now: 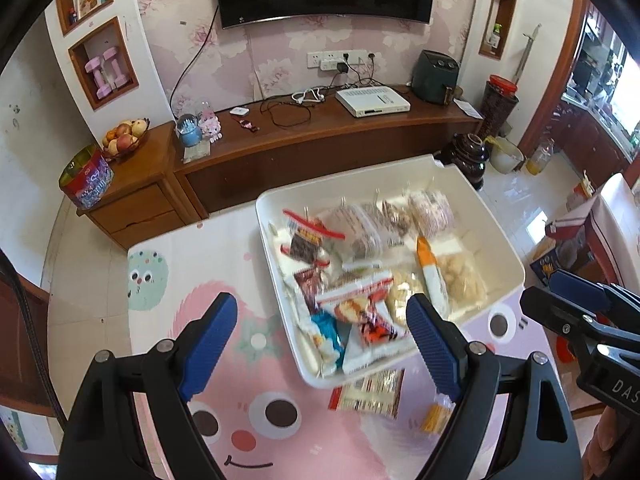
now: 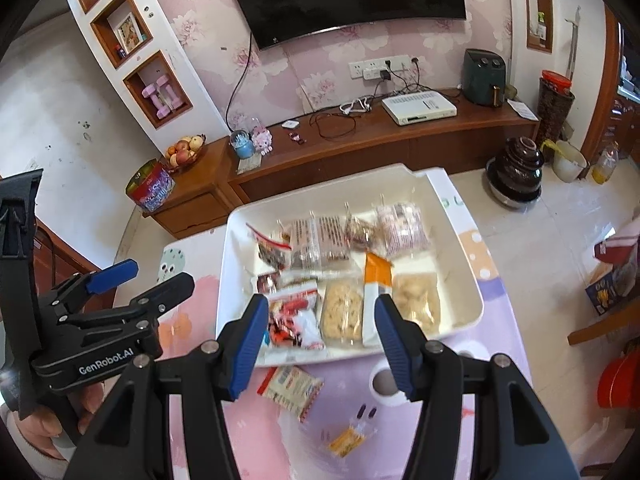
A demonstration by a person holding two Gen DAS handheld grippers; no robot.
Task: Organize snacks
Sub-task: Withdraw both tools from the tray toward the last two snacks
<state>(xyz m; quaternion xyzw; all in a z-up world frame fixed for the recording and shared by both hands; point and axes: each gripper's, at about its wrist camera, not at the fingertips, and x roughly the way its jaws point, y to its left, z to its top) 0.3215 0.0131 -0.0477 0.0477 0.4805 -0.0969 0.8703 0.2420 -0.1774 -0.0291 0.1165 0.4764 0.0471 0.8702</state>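
1. Left gripper (image 1: 322, 322) fills the bottom of its own view, tilted down at the table, blue pads spread wide with nothing between them.
2. Right gripper (image 2: 322, 330) sits at lower centre of its view, also angled down, jaws about half apart and empty.
3. White tray (image 2: 472, 288) at centre frame is packed with snack packets (image 2: 340, 312).
4. Two strays lie on the pink cartoon mat (image 2: 248, 424) just below the tray: a red-edged packet (image 2: 292, 390) and a small yellow packet (image 2: 346, 442).
5. Wooden TV cabinet (image 1: 320, 136) runs behind.
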